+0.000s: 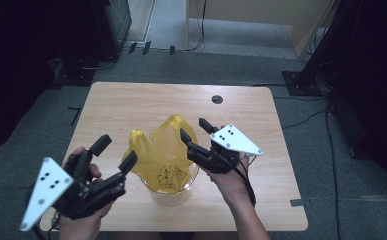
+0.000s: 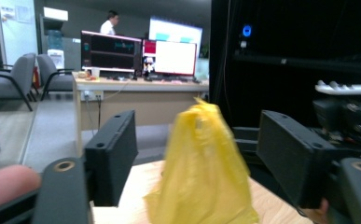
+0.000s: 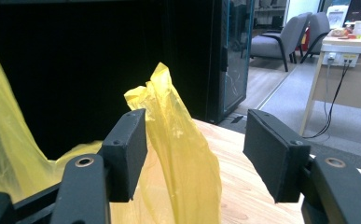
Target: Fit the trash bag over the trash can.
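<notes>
A yellow plastic bag [image 1: 163,142] lines a clear round container [image 1: 173,195] near the front middle of the wooden table [image 1: 131,105], its two handles standing up. My left gripper [image 1: 115,151] hovers just left of the bag, jaws open; in the left gripper view the bag [image 2: 201,168] rises a little beyond the gap of the left gripper [image 2: 199,154]. My right gripper [image 1: 195,130] sits at the bag's right handle, open. In the right gripper view that handle [image 3: 178,140] stands between the jaws of the right gripper [image 3: 199,151], close beside the left pad [image 3: 129,149], and the pads do not press on it.
A dark cable hole [image 1: 217,99] sits near the table's far edge. Dark equipment racks [image 1: 361,60] stand to the right and left of the table. A desk with monitors [image 2: 141,56] and office chairs [image 3: 281,42] are far behind.
</notes>
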A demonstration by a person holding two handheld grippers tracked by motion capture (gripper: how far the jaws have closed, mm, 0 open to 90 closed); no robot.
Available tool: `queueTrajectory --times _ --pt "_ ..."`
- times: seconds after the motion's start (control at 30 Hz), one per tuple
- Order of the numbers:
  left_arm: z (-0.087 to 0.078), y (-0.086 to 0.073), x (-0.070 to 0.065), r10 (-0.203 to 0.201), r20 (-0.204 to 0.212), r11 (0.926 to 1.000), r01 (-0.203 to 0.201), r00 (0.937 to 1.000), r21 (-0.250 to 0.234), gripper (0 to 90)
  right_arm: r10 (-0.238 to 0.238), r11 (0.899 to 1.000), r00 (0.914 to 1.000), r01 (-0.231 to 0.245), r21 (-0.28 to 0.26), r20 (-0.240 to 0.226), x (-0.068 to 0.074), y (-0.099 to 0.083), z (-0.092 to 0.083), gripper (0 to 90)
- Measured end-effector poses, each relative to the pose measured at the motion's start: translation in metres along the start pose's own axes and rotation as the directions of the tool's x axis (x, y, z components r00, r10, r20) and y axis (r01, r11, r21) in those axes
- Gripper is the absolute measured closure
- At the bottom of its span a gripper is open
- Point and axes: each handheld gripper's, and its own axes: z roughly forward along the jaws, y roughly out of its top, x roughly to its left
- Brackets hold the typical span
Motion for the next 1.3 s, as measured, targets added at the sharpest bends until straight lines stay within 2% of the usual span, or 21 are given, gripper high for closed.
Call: queueTrajectory --times 0.07,0.2,0.27,0.4,0.43,0.5,0.6,0.63,0.7,0.73,0.8,0.83,0.87,0.9,0.93,0.97,1.0,1.03,1.2,1.23,1.3 --pt "0.014 -0.002 -0.009 0.028 0.006 0.9985 -0.028 0.9996 0.048 30.6 -0.008 1.000 0.9999 0.008 0.013 0.015 0.004 -0.001 0.008 57.9" --pt "0.020 -0.009 -0.007 0.045 0.000 0.9966 -0.045 0.9990 0.069 70.6 -0.027 0.998 0.9994 0.026 0.053 0.020 0.006 -0.005 0.011 85.8" --pt "0.019 -0.015 0.001 0.021 -0.012 0.9971 -0.020 0.9997 0.073 82.7 -0.032 0.998 0.9991 0.030 0.062 0.027 0.005 -0.007 0.010 88.8" --pt "0.012 -0.028 0.023 -0.060 -0.004 0.9932 0.060 0.9982 0.100 86.8 0.013 0.997 0.9981 -0.018 0.075 0.061 -0.005 -0.019 -0.002 90.0" --pt "0.009 -0.037 0.035 -0.110 0.002 0.9859 0.109 0.9939 0.127 87.2 0.022 0.996 0.9978 -0.028 0.085 0.062 -0.006 -0.022 -0.005 90.0" --pt "0.007 -0.042 0.041 -0.135 0.004 0.9807 0.133 0.9908 0.144 87.5 0.022 0.995 0.9974 -0.028 0.096 0.069 -0.007 -0.025 -0.008 90.0" --pt "-0.002 -0.072 0.062 -0.222 0.001 0.9485 0.215 0.9751 0.232 88.0 0.015 0.989 0.9949 -0.029 0.147 0.100 -0.009 -0.042 -0.020 90.0" --pt "-0.002 -0.072 0.062 -0.222 0.001 0.9485 0.215 0.9751 0.232 88.1 0.015 0.989 0.9949 -0.029 0.147 0.100 -0.009 -0.042 -0.020 90.0" --pt "-0.005 -0.100 0.069 -0.280 0.012 0.9110 0.262 0.9598 0.319 88.1 0.022 0.981 0.9945 -0.041 0.191 0.102 -0.010 -0.058 -0.027 90.0" --pt "-0.005 -0.100 0.069 -0.280 0.012 0.9110 0.262 0.9598 0.319 88.1 0.022 0.981 0.9945 -0.041 0.191 0.102 -0.010 -0.058 -0.027 90.0" --pt "-0.005 -0.118 0.072 -0.311 0.017 0.8864 0.284 0.9501 0.365 88.0 0.036 0.974 0.9940 -0.058 0.221 0.103 -0.013 -0.071 -0.028 90.0" --pt "-0.005 -0.132 0.073 -0.344 0.025 0.8646 0.307 0.9386 0.398 88.2 0.064 0.968 0.9923 -0.088 0.236 0.106 -0.017 -0.081 -0.029 90.0" --pt "-0.005 -0.132 0.073 -0.344 0.025 0.8646 0.307 0.9386 0.398 88.2 0.064 0.968 0.9923 -0.088 0.236 0.106 -0.017 -0.081 -0.029 90.0" --pt "-0.002 -0.142 0.072 -0.352 0.047 0.8471 0.297 0.9350 0.441 88.2 0.061 0.961 0.9925 -0.087 0.264 0.106 -0.019 -0.088 -0.028 90.0" --pt "-0.002 -0.142 0.072 -0.352 0.047 0.8471 0.297 0.9350 0.441 88.1 0.061 0.961 0.9925 -0.087 0.264 0.106 -0.019 -0.088 -0.028 90.0" --pt "-0.001 -0.149 0.070 -0.319 0.047 0.8461 0.262 0.9464 0.464 88.0 0.040 0.957 0.9930 -0.070 0.280 0.111 -0.019 -0.092 -0.028 90.0" --pt "-0.001 -0.149 0.070 -0.319 0.047 0.8461 0.262 0.9464 0.464 88.0 0.040 0.957 0.9930 -0.070 0.280 0.111 -0.019 -0.092 -0.028 90.0" --pt "0.001 -0.159 0.067 -0.265 0.025 0.8469 0.220 0.9640 0.484 87.9 0.043 0.953 0.9934 -0.073 0.294 0.106 -0.020 -0.097 -0.029 90.0" --pt "0.005 -0.170 0.069 -0.251 0.006 0.8383 0.214 0.9681 0.501 87.2 0.059 0.942 0.9960 -0.078 0.326 0.067 -0.021 -0.105 -0.029 90.0" --pt "0.005 -0.168 0.067 -0.213 -0.012 0.8491 0.191 0.9769 0.492 87.4 0.058 0.940 0.9963 -0.076 0.334 0.063 -0.020 -0.105 -0.029 90.0" --pt "0.004 -0.165 0.066 -0.200 -0.015 0.8532 0.181 0.9797 0.489 87.5 0.051 0.937 0.9973 -0.066 0.343 0.054 -0.021 -0.102 -0.033 90.0"
